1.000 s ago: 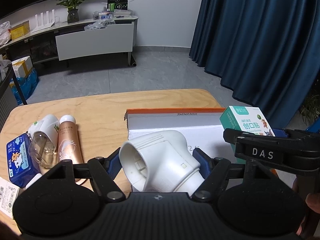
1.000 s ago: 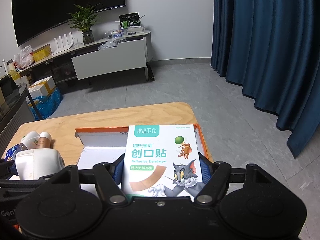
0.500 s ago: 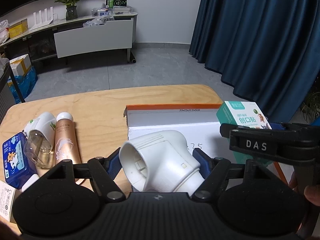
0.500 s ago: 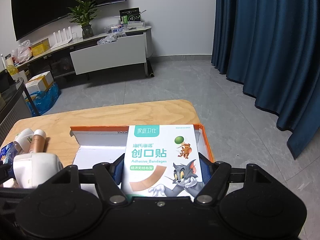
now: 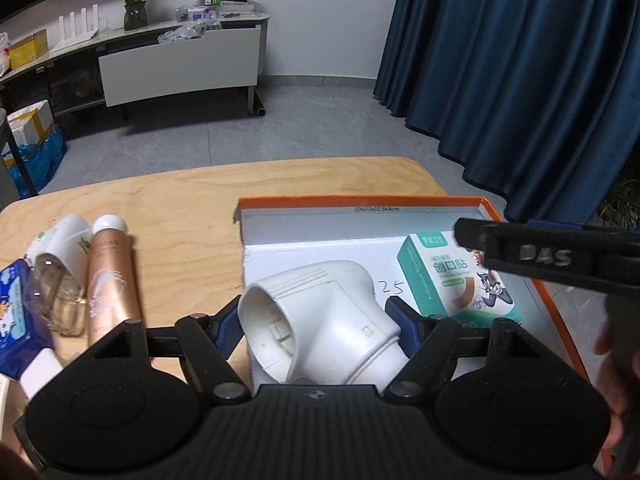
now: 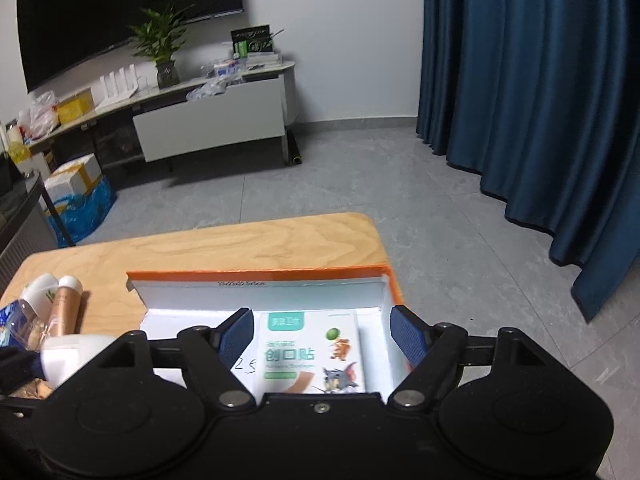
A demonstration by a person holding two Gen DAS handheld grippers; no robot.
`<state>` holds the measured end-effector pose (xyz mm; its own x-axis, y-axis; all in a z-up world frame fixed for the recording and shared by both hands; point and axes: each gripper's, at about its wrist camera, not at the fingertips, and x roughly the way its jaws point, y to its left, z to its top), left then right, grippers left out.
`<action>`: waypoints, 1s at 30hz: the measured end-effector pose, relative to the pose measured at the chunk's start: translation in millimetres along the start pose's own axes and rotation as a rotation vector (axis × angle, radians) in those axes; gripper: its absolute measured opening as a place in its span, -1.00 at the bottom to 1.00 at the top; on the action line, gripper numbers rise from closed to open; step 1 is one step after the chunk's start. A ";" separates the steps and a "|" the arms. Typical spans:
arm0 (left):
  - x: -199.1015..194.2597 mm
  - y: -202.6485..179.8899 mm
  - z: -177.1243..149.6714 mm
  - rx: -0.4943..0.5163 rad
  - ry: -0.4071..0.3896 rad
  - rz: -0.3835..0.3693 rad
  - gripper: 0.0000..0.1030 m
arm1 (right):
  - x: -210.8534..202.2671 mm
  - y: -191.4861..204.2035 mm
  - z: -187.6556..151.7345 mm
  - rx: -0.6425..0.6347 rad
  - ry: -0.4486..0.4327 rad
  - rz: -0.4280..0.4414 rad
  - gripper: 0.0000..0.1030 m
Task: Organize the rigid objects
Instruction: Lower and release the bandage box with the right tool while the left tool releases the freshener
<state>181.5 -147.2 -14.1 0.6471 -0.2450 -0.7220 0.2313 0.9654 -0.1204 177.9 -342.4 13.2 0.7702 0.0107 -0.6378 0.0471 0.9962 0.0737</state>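
My left gripper (image 5: 318,326) is shut on a white plastic device (image 5: 320,320) and holds it over the left front of the orange-rimmed white box (image 5: 360,203). My right gripper (image 6: 323,336) is open above the box (image 6: 260,275). The bandage box (image 6: 312,354) lies flat on the box floor between and below the open jaws. It also shows in the left wrist view (image 5: 452,280), at the right side of the box, partly behind the right gripper's body (image 5: 548,256).
On the wooden table (image 5: 180,200) left of the box lie a rose-gold tube (image 5: 110,276), a white bottle (image 5: 66,240), a clear bottle (image 5: 56,296) and a blue packet (image 5: 14,312). The table's right edge is just beyond the box.
My right gripper has opened and let go of the bandage box, which now lies in the box. My left gripper still holds the white device and has moved little.
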 end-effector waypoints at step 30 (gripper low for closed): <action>-49.3 -13.9 -0.2 0.005 -0.027 0.066 0.92 | -98.7 1.9 -12.9 0.060 -0.096 0.001 0.74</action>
<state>146.2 -148.6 23.1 0.6806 -0.1837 -0.7093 0.1913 0.9790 -0.0699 93.8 -340.5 66.4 0.8275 0.0010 -0.5615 0.0817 0.9891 0.1222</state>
